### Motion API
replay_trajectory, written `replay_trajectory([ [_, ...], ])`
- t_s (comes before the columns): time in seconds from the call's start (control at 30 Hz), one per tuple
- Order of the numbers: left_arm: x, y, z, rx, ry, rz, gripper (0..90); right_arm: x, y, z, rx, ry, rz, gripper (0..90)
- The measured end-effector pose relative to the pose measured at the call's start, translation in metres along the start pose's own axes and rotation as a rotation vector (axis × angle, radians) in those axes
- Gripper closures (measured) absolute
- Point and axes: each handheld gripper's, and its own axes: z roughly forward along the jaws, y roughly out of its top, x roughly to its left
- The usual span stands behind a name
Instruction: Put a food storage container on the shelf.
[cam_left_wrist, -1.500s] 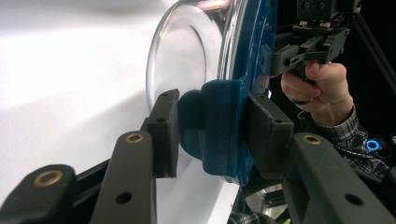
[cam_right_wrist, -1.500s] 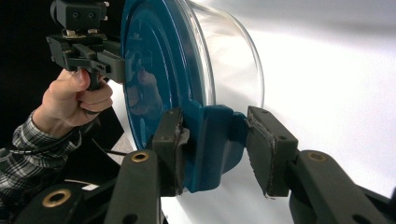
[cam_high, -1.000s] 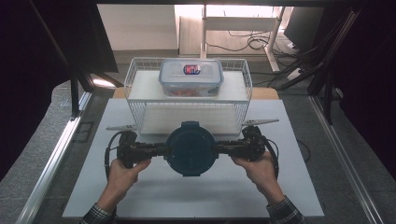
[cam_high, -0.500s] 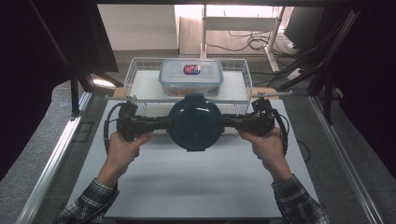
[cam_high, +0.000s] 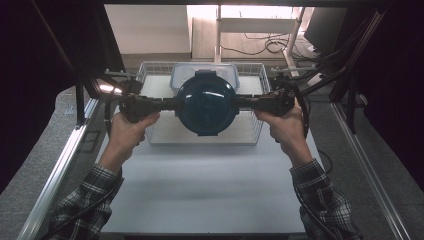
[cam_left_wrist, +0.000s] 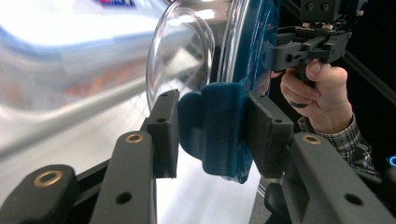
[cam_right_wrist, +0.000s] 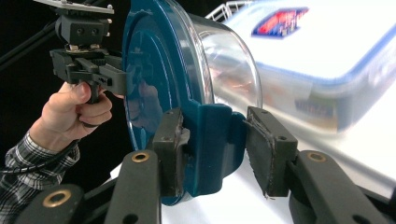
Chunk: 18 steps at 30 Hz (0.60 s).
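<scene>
A round clear container with a dark blue lid (cam_high: 206, 102) hangs in the air, held between both grippers by its two side tabs. My left gripper (cam_high: 172, 104) is shut on the left tab (cam_left_wrist: 215, 126), which sits between its pads (cam_left_wrist: 166, 133). My right gripper (cam_high: 242, 102) is shut on the opposite tab (cam_right_wrist: 210, 140). The lid (cam_right_wrist: 154, 70) stands on edge in both gripper views. The container is level with the front half of the wire basket (cam_high: 150, 67), and hides part of the rectangular lidded box (cam_high: 227, 70) inside it.
The basket stands at the back of the white table top (cam_high: 210, 185). The lidded box (cam_right_wrist: 317, 70) lies close behind the held container. Dark frame posts (cam_high: 80, 100) rise at the table's left and right sides.
Both hands have lifted the round container off the table top and carried it away from the person, up to the basket. The grip on the tabs has not changed.
</scene>
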Motion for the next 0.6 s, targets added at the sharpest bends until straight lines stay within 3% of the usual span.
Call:
replay_trajectory([
  [0.43,0.013,0.057,-0.007,-0.023,0.009,-0.018,58.1,-0.010,0.056,0.006,-0.049,0.003,0.006,58.0],
  [0.6,0.025,0.075,-0.002,-0.031,0.015,-0.060,57.8,-0.021,0.074,0.012,-0.065,-0.005,0.037,57.9],
])
